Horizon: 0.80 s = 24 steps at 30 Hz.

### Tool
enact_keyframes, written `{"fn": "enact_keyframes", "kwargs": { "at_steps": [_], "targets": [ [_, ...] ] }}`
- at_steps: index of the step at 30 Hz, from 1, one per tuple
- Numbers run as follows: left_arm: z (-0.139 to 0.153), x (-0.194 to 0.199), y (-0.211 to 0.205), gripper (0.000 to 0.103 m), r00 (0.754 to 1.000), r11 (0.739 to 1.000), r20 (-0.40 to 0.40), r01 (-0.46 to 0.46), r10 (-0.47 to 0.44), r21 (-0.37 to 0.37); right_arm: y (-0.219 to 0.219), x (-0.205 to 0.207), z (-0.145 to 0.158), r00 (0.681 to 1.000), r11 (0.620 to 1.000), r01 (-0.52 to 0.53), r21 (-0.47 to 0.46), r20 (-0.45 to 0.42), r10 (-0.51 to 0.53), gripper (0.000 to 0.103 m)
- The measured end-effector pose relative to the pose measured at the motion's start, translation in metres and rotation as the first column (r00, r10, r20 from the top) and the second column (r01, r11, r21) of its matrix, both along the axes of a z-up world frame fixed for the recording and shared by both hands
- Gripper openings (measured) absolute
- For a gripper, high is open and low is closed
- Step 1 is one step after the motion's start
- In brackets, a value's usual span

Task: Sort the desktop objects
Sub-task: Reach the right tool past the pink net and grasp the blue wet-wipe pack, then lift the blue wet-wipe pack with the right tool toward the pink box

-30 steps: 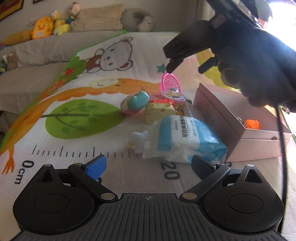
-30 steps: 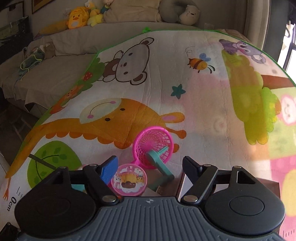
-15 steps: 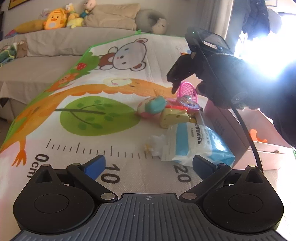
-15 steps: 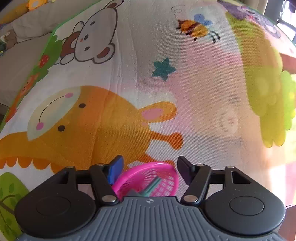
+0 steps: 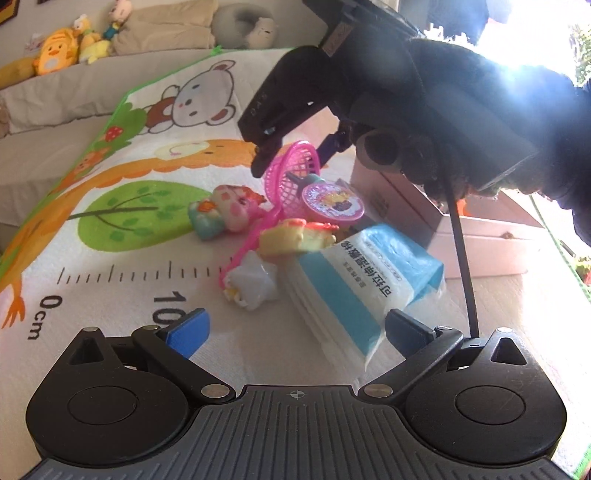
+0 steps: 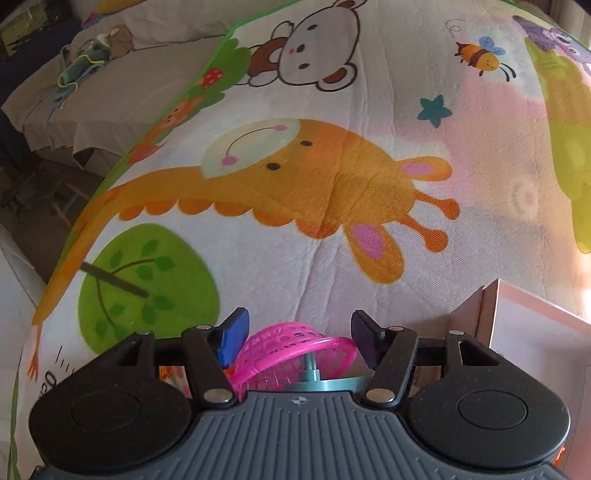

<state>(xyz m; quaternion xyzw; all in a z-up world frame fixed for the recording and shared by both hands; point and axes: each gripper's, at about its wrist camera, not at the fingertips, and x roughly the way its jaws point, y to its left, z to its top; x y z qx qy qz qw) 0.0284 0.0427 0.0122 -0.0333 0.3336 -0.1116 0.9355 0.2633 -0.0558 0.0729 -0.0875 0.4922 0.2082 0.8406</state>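
My right tongs (image 6: 297, 338), low in frame, are closing around the pink fan (image 6: 295, 350); I should centre its cage before squeezing. Left tongs (image 5: 295, 332) wide, empty.

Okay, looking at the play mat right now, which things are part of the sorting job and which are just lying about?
Part of the job:
- pink fan, between the closing right gripper jaws
- round pink case
- pig toy
- yellow toy
- white figure
- blue wipes pack
- pink box
- left gripper, open

Just lying about:
- plush toys
- neck pillow
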Motion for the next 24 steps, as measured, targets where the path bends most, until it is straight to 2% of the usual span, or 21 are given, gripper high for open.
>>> {"fn": "enact_keyframes", "kwargs": {
  "at_steps": [2, 4, 5, 8, 15, 17, 20, 24],
  "targets": [
    [-0.001, -0.004, -0.005, 0.103, 1.0, 1.0, -0.016, 0.005, -0.005, 0.01, 0.0, -0.02, 0.006, 0.999, 0.999, -0.042, 0.007, 0.02, 0.042, 0.059],
    [-0.002, -0.006, -0.007, 0.103, 0.999, 1.0, -0.033, 0.006, -0.005, 0.021, -0.002, -0.035, 0.012, 0.997, 0.997, -0.071, 0.015, 0.034, 0.071, 0.051],
    [-0.002, -0.008, -0.007, 0.103, 0.999, 1.0, -0.037, 0.007, -0.006, 0.029, -0.004, -0.041, 0.014, 0.996, 0.997, -0.079, 0.016, 0.041, 0.078, 0.051],
    [-0.001, -0.015, -0.007, 0.103, 0.999, 0.998, -0.034, 0.008, -0.006, 0.057, -0.015, -0.056, 0.019, 0.995, 0.996, -0.083, 0.027, 0.055, 0.081, 0.058],
    [-0.001, -0.013, -0.001, 0.103, 0.997, 0.995, -0.072, -0.017, 0.024, 0.102, -0.067, -0.108, 0.041, 0.982, 0.995, -0.068, 0.069, 0.181, 0.055, 0.058],
    [0.0, -0.011, 0.001, 0.103, 0.997, 0.994, -0.074, -0.029, 0.037, 0.11, -0.076, -0.13, 0.044, 0.971, 0.994, -0.09, 0.058, 0.229, 0.075, 0.059],
    [0.001, -0.008, 0.005, 0.103, 0.996, 0.99, -0.069, -0.055, 0.064, 0.131, -0.081, -0.161, 0.039, 0.957, 0.989, -0.144, 0.043, 0.259, 0.128, 0.065],
    [0.0, -0.002, 0.016, 0.103, 0.987, 0.978, -0.089, -0.12, 0.137, 0.17, -0.069, -0.185, 0.027, 0.931, 0.979, -0.202, -0.004, 0.31, 0.193, 0.066]
  ]
}}
